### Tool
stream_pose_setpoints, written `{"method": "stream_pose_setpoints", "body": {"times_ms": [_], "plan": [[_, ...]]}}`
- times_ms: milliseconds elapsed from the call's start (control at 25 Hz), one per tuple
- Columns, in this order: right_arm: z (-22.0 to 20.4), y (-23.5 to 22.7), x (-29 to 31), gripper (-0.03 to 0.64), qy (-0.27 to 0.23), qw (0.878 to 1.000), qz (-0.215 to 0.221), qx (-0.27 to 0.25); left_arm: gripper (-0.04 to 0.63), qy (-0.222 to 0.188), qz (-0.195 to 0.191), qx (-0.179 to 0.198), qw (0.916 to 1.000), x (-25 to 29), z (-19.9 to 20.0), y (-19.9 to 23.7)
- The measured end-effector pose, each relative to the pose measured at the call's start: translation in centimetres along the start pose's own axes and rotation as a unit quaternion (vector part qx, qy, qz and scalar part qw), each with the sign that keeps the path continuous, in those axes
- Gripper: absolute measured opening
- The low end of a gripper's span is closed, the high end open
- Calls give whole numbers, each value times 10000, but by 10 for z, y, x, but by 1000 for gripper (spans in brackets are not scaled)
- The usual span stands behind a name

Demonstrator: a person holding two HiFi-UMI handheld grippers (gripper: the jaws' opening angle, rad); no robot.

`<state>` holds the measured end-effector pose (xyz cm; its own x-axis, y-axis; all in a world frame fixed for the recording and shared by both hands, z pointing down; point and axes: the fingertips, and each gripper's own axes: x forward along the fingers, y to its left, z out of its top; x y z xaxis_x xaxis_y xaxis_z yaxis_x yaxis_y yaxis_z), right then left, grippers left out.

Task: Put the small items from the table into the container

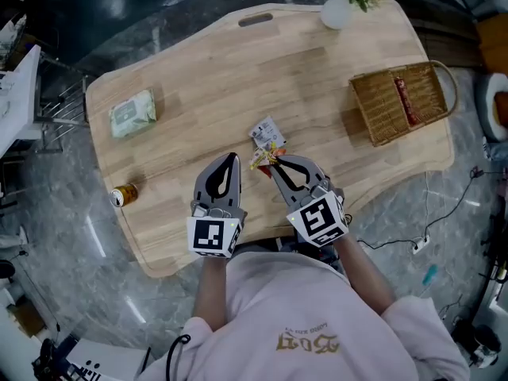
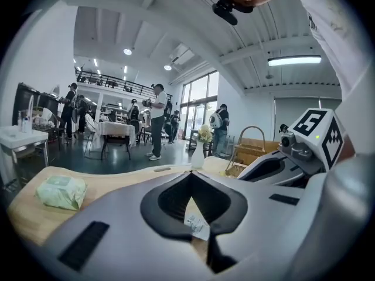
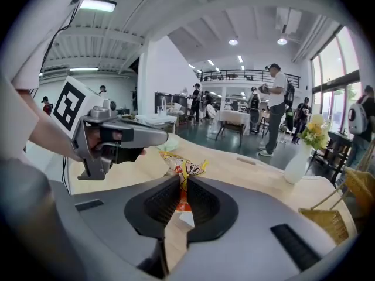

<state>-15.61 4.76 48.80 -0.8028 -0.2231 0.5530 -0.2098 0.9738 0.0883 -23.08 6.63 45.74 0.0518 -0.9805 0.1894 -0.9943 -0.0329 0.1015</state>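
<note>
Between right gripper (image 3: 178, 179) fingers (image 3: 151, 206), snack packet (image 3: 184, 168) half-hidden.

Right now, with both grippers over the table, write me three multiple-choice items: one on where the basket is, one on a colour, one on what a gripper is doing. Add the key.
1. In the head view, the basket stands on the table at its:
A) right end
B) left end
C) near edge, by the person

2. The pack of wipes is:
A) red
B) pale green
C) black

3. The right gripper is:
A) open and empty
B) shut on a spoon
C) shut on a snack packet

Key: 1 A, the basket sits at the table's right end in the head view. 2 B, its wrapper shows pale green. 3 C, the right gripper view shows both pads pressing on the yellow packet.
</note>
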Motion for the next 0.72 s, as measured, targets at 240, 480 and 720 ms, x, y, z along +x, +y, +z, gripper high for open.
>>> {"method": "stream_pose_setpoints", "body": {"times_ms": [240, 480, 720], "plan": [[33, -25, -36, 49, -503, 9965, -661, 112, 5, -258, -48, 53, 9996, -1, 37, -3], [58, -34, -59, 49, -832, 9916, -959, 246, 5, -505, 8, 138, 9986, -5, 68, -2], [75, -45, -79, 49, -1079, 9856, -1223, 436, 5, -727, -224, 50, 9971, 4, 94, -16]]}}
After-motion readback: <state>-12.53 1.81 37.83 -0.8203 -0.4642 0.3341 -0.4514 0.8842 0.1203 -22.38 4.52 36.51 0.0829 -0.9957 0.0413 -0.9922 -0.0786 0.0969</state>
